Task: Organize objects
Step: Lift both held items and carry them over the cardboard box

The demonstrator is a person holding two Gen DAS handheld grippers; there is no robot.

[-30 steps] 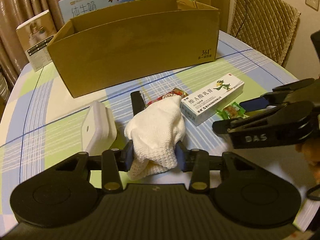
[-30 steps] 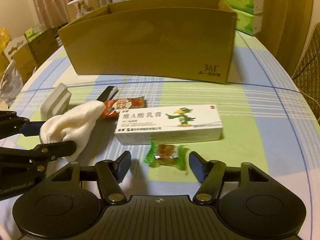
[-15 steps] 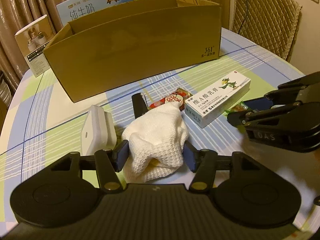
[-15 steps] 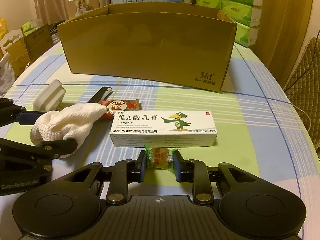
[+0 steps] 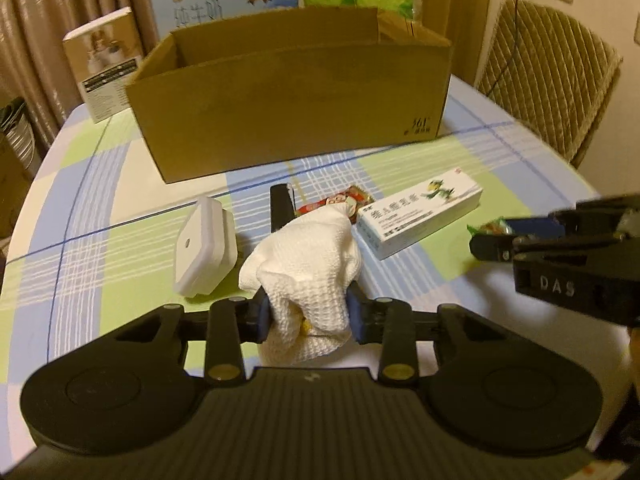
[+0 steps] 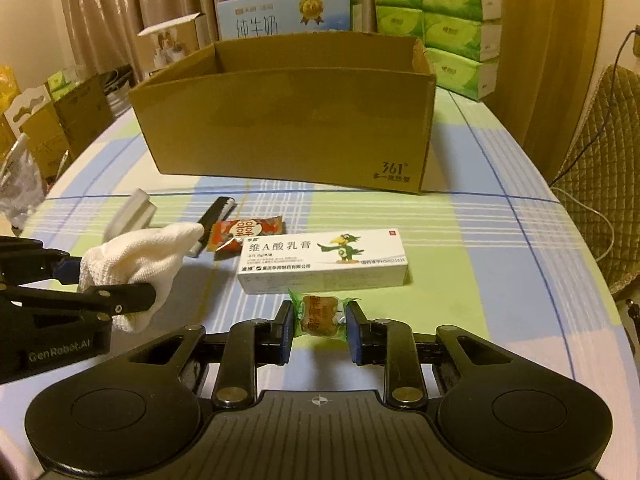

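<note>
My left gripper is shut on a white knitted cloth, held above the checked tablecloth; the cloth also shows in the right wrist view. My right gripper is shut on a green-wrapped candy, seen at the right of the left wrist view. On the table lie a white ointment box, a red snack packet, a black comb-like item and a white plastic case. An open cardboard box stands behind them.
Behind the cardboard box stand a blue milk carton, stacked green tissue packs and a small white carton. A quilted chair is at the table's right edge. More cartons sit on the floor at the left.
My right gripper closed on the green candy and lifted it slightly. My left gripper, holding the cloth, rose and drew back a little; the box now looks farther away.
</note>
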